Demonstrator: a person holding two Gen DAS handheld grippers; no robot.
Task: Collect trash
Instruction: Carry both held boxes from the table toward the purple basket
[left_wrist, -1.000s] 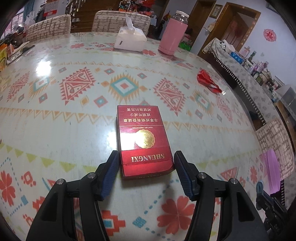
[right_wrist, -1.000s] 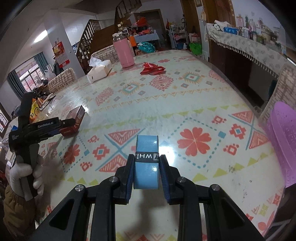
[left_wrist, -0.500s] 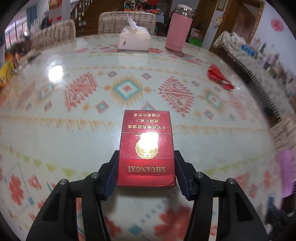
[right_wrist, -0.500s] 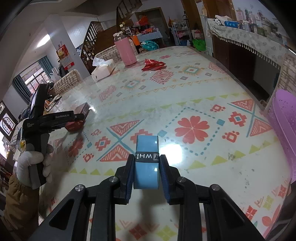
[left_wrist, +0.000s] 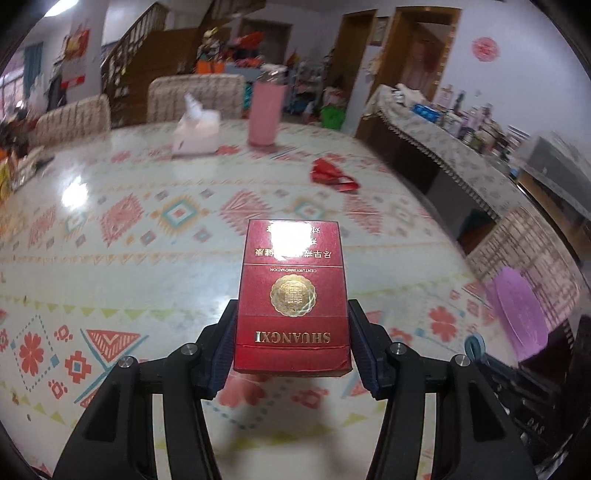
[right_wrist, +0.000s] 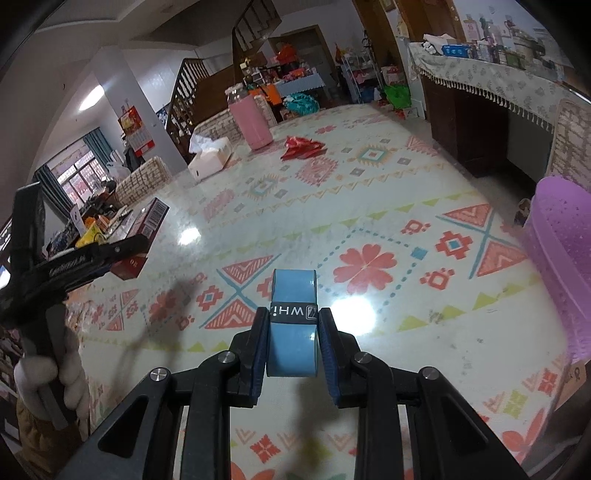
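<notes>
Table (right_wrist: 424, 192): broad, glossy patterned cover, glare spots. Purple bin (right_wrist: 565, 266): translucent perforated plastic, rounded, at table's right edge; contents hidden.

Progress, my judgement: two pieces picked, none binned yet.

Left gripper (left_wrist: 291, 343): my jaws pinch red cigarette pack (left_wrist: 291, 295) by long sides, lifted clear of table; stiff glossy card, gold emblem.

Right gripper (right_wrist: 291, 343): jaws pressed on blue roll (right_wrist: 291, 321), smooth, black band.

Left over: crumpled red wrapper (right_wrist: 303, 146), near pink bottle (right_wrist: 249, 120).
</notes>
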